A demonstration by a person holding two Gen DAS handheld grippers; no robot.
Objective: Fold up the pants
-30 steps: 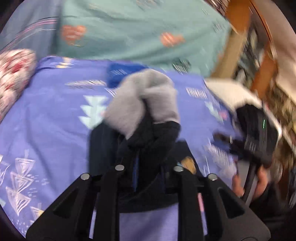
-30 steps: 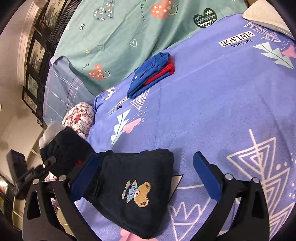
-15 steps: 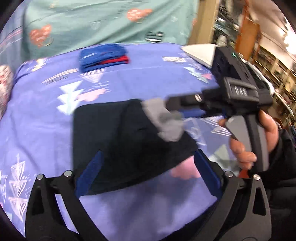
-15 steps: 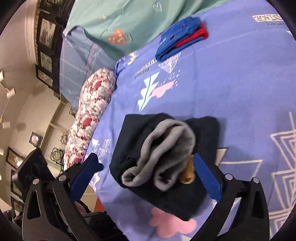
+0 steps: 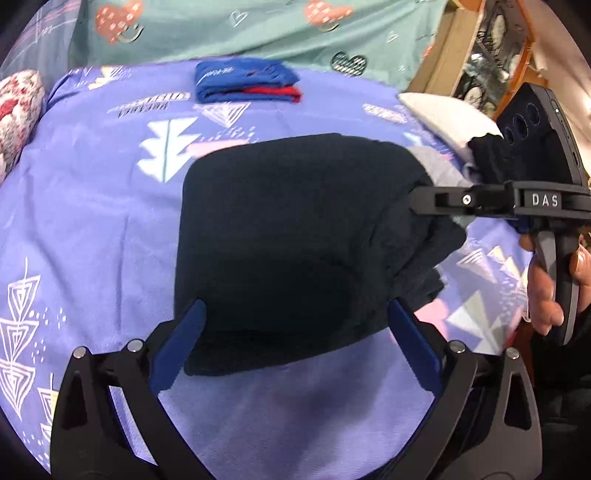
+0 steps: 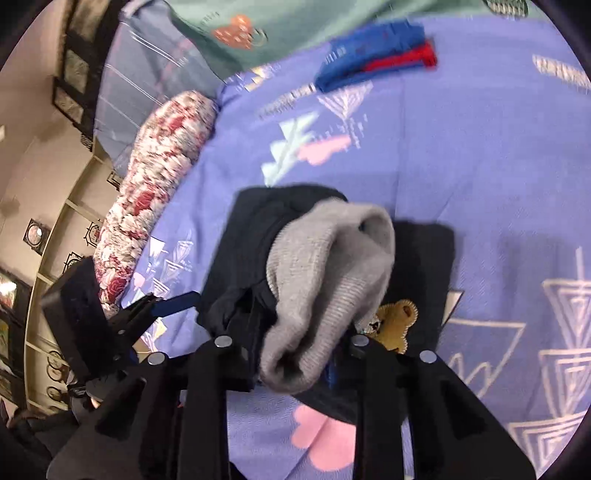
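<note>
Dark navy pants (image 5: 288,240) lie bunched on the purple bedspread (image 5: 92,206), near its front edge, roughly mid-width. L gripper (image 5: 295,347) hangs over the near end of the pile w/ its blue pads spread wide, one on each side of the fabric, not pressing on it, so nothing held there.

R gripper (image 6: 291,354) comes in from the right edge of the bed; its jaws are closing, w/ a grey ribbed cuff (image 6: 325,295) and dark cloth bunched between them. The fabric stands up out of the tongs, so the grip is on the pants' cuff end. In the left wrist view the same tool sits at the pile's right side, black body w/ "DAS" on it, a hand (image 5: 546,280) wrapped round its handle.

A tan teddy-bear patch (image 6: 395,325) peeks out just beside the grey cuff, on the lower layer of the pants.

Far edge of the bed: a folded blue and red garment (image 5: 247,83), well apart from the pants. Floral bolster (image 6: 155,199) along the left edge. Teal blanket w/ hearts (image 5: 229,29) behind, white pillow (image 5: 443,118) at the far right corner.
</note>
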